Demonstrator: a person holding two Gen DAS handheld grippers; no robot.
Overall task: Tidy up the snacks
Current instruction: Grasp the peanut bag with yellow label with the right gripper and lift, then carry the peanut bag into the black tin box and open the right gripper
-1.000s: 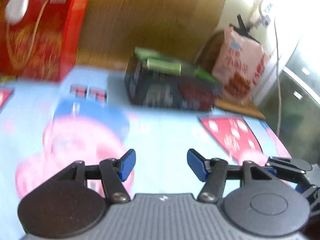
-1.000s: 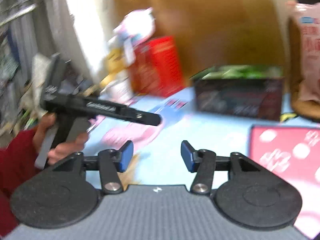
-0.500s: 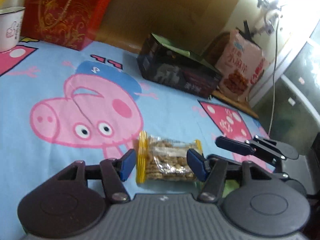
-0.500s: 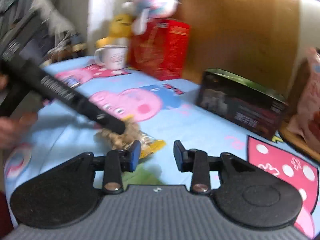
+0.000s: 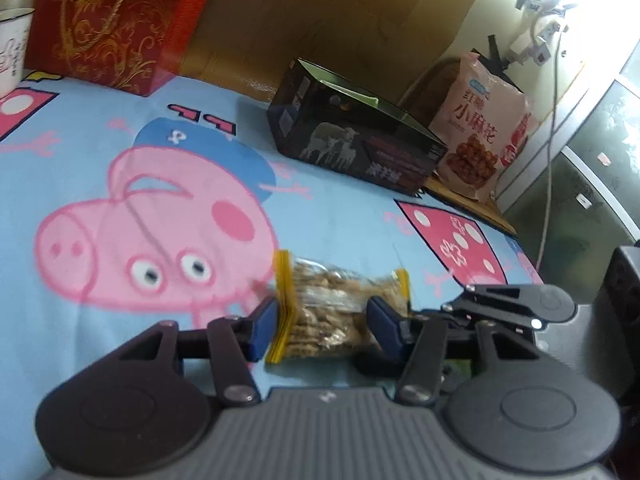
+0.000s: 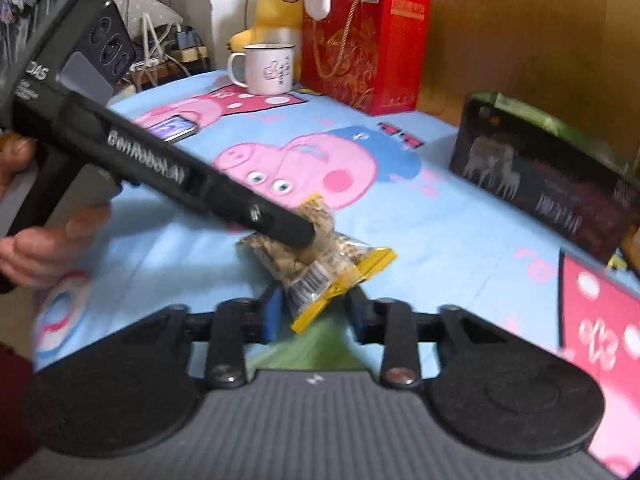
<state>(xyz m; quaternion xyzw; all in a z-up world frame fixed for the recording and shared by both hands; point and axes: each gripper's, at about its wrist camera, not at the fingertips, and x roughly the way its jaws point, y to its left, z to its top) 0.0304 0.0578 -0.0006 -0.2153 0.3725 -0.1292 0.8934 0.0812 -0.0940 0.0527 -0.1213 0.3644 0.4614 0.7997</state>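
Observation:
A clear snack packet with yellow ends (image 5: 336, 308) lies on the blue cartoon cloth, full of brown biscuits. My left gripper (image 5: 323, 322) is open with its blue pads on either side of the packet. In the right wrist view the packet (image 6: 316, 256) sits between my right gripper's open pads (image 6: 314, 312), its yellow end toward the camera. The left gripper's black body (image 6: 160, 168) reaches over the packet from the left. A dark open box (image 5: 352, 140) stands at the back of the cloth; it also shows in the right wrist view (image 6: 548, 168).
A red gift bag (image 5: 108, 20) and a white mug (image 6: 266, 68) stand at the far left. A pink snack bag (image 5: 480, 128) leans behind the dark box. A phone (image 6: 172, 128) lies on the cloth. A yellow plush toy (image 6: 280, 4) sits behind the mug.
Both grippers have come down and closed in on the snack packet from opposite sides; a second ago it was out of view. Both stay open.

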